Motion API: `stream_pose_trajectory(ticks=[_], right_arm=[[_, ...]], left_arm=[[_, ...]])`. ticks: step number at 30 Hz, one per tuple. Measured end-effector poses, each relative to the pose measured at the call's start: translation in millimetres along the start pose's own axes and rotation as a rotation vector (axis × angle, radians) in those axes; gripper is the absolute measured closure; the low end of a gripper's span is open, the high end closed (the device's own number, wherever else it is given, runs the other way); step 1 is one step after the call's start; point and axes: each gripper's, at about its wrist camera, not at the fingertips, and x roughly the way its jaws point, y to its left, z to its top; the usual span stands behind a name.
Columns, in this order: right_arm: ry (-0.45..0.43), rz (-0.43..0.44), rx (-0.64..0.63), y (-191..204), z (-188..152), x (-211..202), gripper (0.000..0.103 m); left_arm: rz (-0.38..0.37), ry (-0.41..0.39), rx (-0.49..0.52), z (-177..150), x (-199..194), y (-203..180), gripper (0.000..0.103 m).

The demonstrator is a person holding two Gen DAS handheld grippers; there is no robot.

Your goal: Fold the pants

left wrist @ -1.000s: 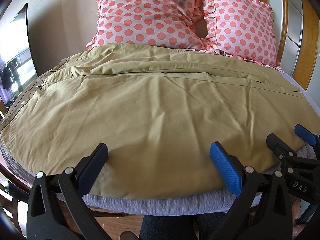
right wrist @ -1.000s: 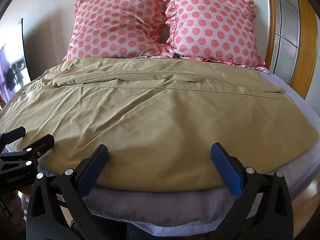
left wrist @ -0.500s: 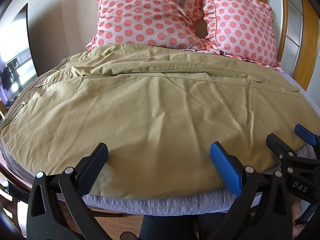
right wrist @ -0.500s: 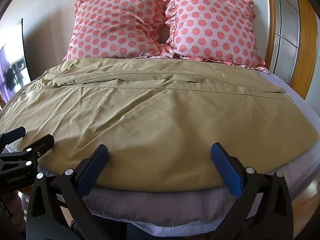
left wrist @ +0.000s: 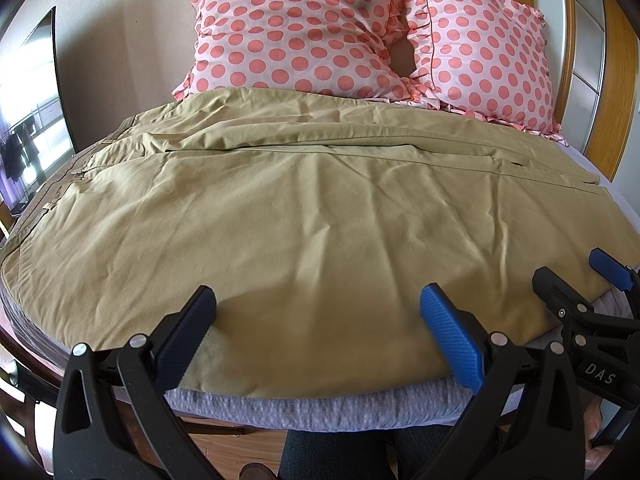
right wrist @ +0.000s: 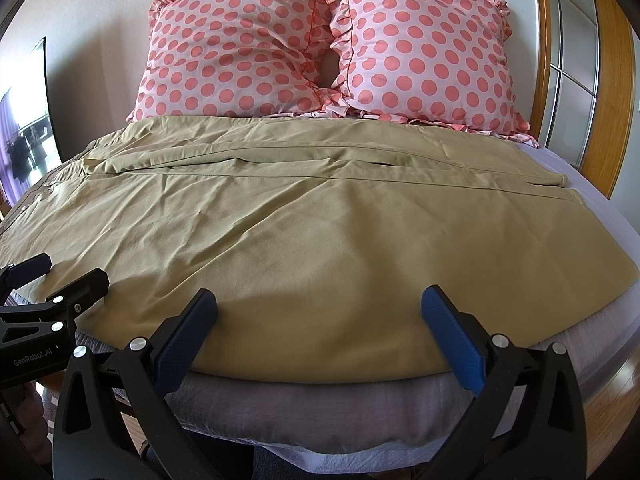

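Note:
Khaki pants (left wrist: 312,216) lie spread flat across the bed, waistband at the left, leg ends at the right; they also fill the right wrist view (right wrist: 312,232). My left gripper (left wrist: 318,312) is open and empty, its blue pads just above the near edge of the pants. My right gripper (right wrist: 320,312) is open and empty, hovering over the same near edge further right. The right gripper shows at the right of the left wrist view (left wrist: 576,280). The left gripper shows at the left of the right wrist view (right wrist: 60,276).
Two pink polka-dot pillows (left wrist: 304,32) (right wrist: 424,44) lean against the wall behind the pants. The grey mattress edge (left wrist: 320,412) (right wrist: 320,412) runs just below the pants. A wooden frame (right wrist: 608,80) stands at the right. A window (left wrist: 28,120) is at the left.

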Motion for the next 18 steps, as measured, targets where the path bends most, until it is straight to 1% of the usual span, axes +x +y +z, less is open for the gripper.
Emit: stream_pose_trajectory(ticks=[11, 15, 16, 18], right_arm=[[-0.001, -0.001, 0.0, 0, 0, -1, 0.001], [-0.014, 0.003, -0.006, 0, -1, -2, 0.001], [-0.01, 0.011, -0.011, -1, 1, -1, 0.001], [0.037, 0.025, -0.007, -7, 13, 2, 0.001]], left_arm=[[0.0, -0.001, 0.0, 0, 0, 0, 0.002], [0.0, -0.002, 0.001, 0, 0, 0, 0.002], [-0.001, -0.002, 0.001, 0, 0, 0, 0.002], [-0.009, -0.001, 0.006, 0, 0, 1, 0.002]])
